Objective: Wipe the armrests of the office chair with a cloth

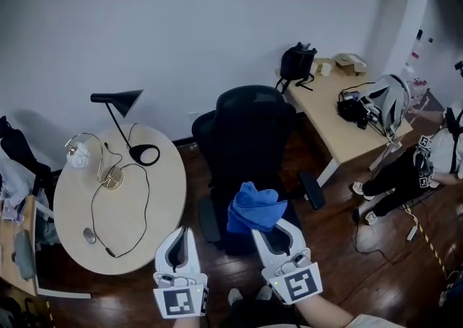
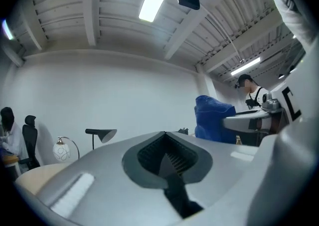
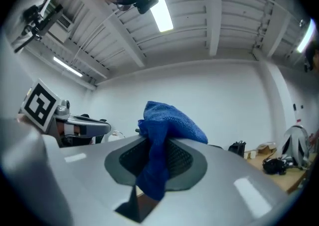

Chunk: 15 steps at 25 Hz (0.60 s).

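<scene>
Currently my right gripper (image 1: 273, 227) clamps the cloth (image 1: 253, 207) clear of both armrests (image 1: 312, 190); my left gripper (image 1: 182, 232) is closed and empty; wiping progress unclear.

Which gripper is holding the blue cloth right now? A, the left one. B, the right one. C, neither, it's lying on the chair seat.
B: the right gripper is shut on the blue cloth, while the left gripper is shut and empty.
</scene>
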### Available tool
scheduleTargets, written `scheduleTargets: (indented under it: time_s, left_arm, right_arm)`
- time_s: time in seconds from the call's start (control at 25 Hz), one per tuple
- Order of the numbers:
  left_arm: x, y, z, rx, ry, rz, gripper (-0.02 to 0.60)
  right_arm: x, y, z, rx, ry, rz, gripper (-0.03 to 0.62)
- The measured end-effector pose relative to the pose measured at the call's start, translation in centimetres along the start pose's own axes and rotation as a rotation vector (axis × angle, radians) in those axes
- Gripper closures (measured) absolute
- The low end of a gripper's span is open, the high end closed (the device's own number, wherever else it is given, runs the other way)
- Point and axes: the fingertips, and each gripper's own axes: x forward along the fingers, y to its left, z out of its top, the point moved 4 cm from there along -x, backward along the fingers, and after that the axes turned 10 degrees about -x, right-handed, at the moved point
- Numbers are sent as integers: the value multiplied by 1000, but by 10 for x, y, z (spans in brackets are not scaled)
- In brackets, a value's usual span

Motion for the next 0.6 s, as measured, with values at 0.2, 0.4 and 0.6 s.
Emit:
scheduleTargets:
  time_s: [0.2,0.4,0.6]
  left_arm:
    - [-23,-45,42,7,-20,-25,532]
    - [-67,-112,109,9,-93,-36,532]
    - [-111,-207,146,-45,-160,-36,534]
  right_arm:
    - [-62,-35,62,-70,-227,-71,516]
    - [-148,-62,103,-40,-177,-66,516]
    - [-246,-104,135,-6,-223,-60,517]
